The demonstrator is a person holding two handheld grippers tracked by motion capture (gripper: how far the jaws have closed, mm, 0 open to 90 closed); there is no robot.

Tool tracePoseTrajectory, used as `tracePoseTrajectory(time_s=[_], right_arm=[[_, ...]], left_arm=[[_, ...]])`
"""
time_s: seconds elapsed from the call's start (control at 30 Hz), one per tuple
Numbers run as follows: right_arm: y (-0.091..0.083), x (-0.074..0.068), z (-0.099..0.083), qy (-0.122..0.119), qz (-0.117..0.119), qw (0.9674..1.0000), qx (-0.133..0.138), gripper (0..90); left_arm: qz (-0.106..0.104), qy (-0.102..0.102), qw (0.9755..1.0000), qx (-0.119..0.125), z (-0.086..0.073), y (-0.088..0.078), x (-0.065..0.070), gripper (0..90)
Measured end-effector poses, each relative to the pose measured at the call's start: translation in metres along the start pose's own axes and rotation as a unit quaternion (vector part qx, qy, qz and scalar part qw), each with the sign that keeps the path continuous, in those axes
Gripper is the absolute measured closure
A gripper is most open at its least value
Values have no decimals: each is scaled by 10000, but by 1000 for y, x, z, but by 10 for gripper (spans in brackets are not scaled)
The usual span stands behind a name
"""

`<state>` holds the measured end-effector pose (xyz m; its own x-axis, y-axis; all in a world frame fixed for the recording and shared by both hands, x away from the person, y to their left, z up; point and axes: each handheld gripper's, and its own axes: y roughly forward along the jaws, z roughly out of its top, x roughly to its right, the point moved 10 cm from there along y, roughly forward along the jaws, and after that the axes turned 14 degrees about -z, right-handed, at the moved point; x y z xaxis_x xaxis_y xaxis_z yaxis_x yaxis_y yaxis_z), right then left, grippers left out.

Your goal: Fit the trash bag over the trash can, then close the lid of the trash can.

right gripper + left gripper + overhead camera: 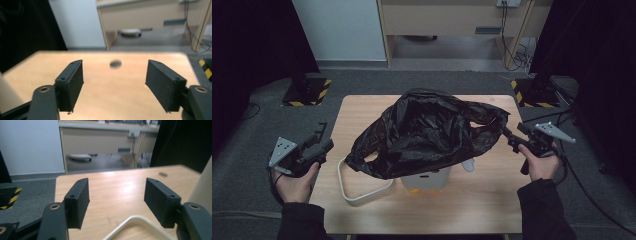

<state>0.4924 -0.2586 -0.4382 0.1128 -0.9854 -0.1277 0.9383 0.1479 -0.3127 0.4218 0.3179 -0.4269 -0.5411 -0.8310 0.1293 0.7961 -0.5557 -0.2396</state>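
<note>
A: Any writing or labels?
B: None I can read. The bin bag (424, 132) is plain black, and the white bin (426, 179) under it has a small dark slot but no text I can make out.

A: Where's the bag vs the jaws?
B: Middle of the table (492, 200), draped over the bin, billowed up and crumpled. It sits between the two grippers. The left gripper (323, 136) is off the table's left edge, well apart from the bag. The right gripper (508, 136) is at the right side, tips just beside the bag's right corner; can't tell if they touch.

A: Jaws?
B: Both parted wide, nothing between them. In the left gripper view the left gripper (117, 202) has bare tabletop in its gap, w/ the curved white frame (135, 222) low in front. In the right gripper view the right gripper (115, 85) also has bare wood in its gap, w/ a small dark spot (115, 63) farther off on the top.

A: That frame in the high view?
B: The frame (357, 192) lies flat on the table, left of the bin, partly under the bag's lower left corner.
</note>
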Motion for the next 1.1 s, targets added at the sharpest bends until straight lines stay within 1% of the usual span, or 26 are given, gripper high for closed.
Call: tracePoseTrajectory(time_s=[0.07,0.1,0.13,0.23,0.27,0.33,0.4,0.5,0.53,0.6,0.67,0.77,0.8,0.83,0.87,0.9,0.93,0.97,1.03,1.1], right_arm=[[1,3,-21,-181,41,9995,-240,314],[2,4,-31,-251,52,9990,-356,315],[1,7,-41,-286,67,9984,-478,316],[0,15,-58,-308,45,9976,-617,316],[0,18,-64,-325,14,9972,-672,312],[0,25,-74,-446,-30,9958,-795,300],[0,31,-84,-519,-56,9944,-918,284],[-1,37,-101,-542,-67,9914,-1192,271],[-2,39,-106,-556,-91,9900,-1293,271],[-1,43,-112,-684,-148,9875,-1415,271],[0,46,-113,-750,-186,9867,-1430,271],[1,45,-116,-755,-135,9861,-1471,271],[1,45,-118,-765,-123,9855,-1511,271],[1,44,-120,-777,-112,9845,-1569,271],[1,44,-120,-777,-112,9845,-1569,271],[2,44,-122,-822,-99,9836,-1603,271],[4,44,-125,-879,-89,9820,-1671,269],[4,44,-126,-885,-92,9816,-1690,269],[4,43,-129,-905,-68,9807,-1732,269],[5,43,-131,-913,-66,9794,-1798,269]], left_arm=[[22,82,9996,-262,-9,4,-6,387],[38,83,9991,-402,-16,6,-10,388],[45,65,9987,-508,-22,8,-13,388],[157,-19,9972,-731,-38,12,-23,381],[164,-87,9966,-808,-44,13,-26,379],[243,-121,9947,-987,-54,16,-32,362],[279,-162,9930,-1140,-64,19,-38,355],[298,-228,9896,-1385,-80,23,-45,345],[274,-203,9885,-1474,-84,25,-46,347],[242,-223,9860,-1634,-92,29,-49,349],[207,-248,9837,-1771,-100,34,-50,358],[107,-322,9796,-1979,-111,39,-49,370],[100,-352,9786,-2025,-115,40,-49,377],[100,-352,9786,-2025,-115,40,-49,381],[100,-369,9770,-2096,-118,40,-50,381],[94,-409,9759,-2139,-122,41,-50,389],[74,-424,9734,-2249,-127,41,-51,402],[65,-463,9734,-2245,-129,42,-51,409],[11,-569,9719,-2285,-133,44,-50,425],[6,-550,9691,-2403,-137,45,-50,444]])
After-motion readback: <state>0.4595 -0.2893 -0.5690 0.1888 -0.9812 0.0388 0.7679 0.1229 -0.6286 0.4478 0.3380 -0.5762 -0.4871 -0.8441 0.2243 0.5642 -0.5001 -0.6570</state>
